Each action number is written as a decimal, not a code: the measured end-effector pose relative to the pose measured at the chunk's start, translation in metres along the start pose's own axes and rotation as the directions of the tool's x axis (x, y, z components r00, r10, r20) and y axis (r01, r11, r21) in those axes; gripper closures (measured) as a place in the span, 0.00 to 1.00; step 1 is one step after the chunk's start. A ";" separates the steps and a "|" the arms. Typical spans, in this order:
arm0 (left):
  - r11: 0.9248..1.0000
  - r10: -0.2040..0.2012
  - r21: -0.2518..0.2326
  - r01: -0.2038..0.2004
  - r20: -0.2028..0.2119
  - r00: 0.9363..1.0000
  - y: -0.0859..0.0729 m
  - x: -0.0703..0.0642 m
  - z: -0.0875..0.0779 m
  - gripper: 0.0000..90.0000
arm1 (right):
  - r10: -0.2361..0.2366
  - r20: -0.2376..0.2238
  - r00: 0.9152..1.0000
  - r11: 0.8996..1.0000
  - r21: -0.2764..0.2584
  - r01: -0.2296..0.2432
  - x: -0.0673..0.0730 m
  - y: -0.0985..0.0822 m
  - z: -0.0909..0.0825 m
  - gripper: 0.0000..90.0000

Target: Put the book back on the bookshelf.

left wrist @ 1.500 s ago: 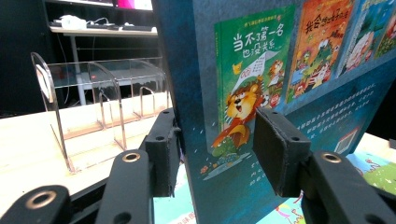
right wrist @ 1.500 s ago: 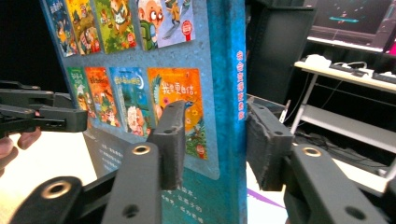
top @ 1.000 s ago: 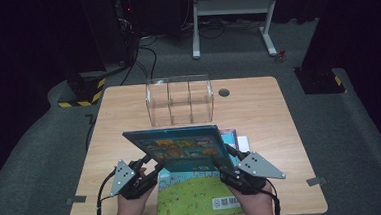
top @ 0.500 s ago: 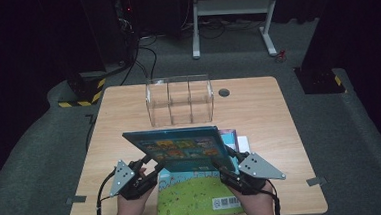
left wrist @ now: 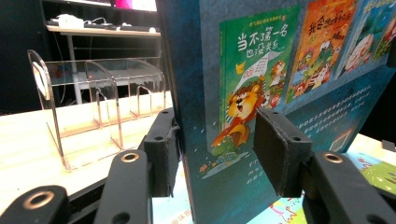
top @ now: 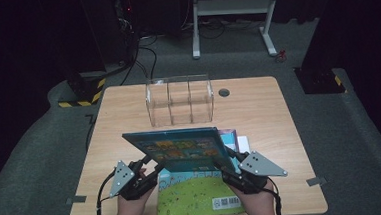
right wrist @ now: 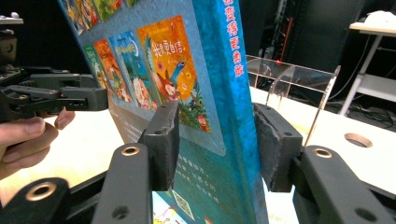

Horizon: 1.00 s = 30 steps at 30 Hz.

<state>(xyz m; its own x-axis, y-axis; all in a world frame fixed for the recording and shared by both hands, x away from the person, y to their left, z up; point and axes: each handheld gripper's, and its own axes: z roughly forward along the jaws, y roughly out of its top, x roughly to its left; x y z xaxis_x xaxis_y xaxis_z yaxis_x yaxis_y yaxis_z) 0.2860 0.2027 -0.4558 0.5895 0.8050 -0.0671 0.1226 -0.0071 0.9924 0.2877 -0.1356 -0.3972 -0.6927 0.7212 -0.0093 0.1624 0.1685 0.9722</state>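
Observation:
A thick blue picture book point(top: 181, 148) is held tilted up over the table's near half, its cover of small pictures facing the camera. My left gripper point(top: 152, 167) grips its lower left corner. In the left gripper view the book point(left wrist: 243, 93) stands between the two pads of that gripper point(left wrist: 217, 144). My right gripper point(top: 229, 162) holds the lower right corner. Its jaws have just been closing, and in the right gripper view that gripper point(right wrist: 215, 140) presses on the cover and spine of the book point(right wrist: 187, 70).
A green-covered book point(top: 198, 192) lies flat under the raised one, near the front edge of the wooden table point(top: 259, 113). A clear acrylic divider rack point(top: 179, 100) stands at the back middle, with a cable hole point(top: 223, 92) to its right. More book edges point(top: 236, 137) show beside the blue book.

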 end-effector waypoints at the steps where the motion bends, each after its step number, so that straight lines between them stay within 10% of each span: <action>1: 1.000 -0.003 0.000 0.003 0.001 1.000 0.000 0.000 0.000 0.57 | -0.002 -0.002 1.000 1.000 -0.002 0.002 0.000 0.000 0.000 0.62; 20: 0.999 -0.042 0.015 0.042 -0.023 0.999 0.000 0.006 0.002 0.55 | -0.121 -0.001 0.993 0.993 0.008 0.121 0.007 0.000 -0.002 0.74; 30: 0.995 -0.077 0.050 0.080 -0.072 0.994 -0.002 0.016 0.002 0.54 | -0.135 -0.085 0.987 0.991 -0.002 0.136 0.013 0.000 0.000 0.87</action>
<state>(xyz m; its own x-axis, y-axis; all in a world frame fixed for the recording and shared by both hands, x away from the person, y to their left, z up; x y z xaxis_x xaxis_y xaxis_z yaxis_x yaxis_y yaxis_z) 0.2971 0.2140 -0.4586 0.5192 0.8439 -0.1355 0.2094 0.0281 0.9774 0.2787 -0.1266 -0.3975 -0.7655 0.6320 -0.1209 0.0657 0.2636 0.9624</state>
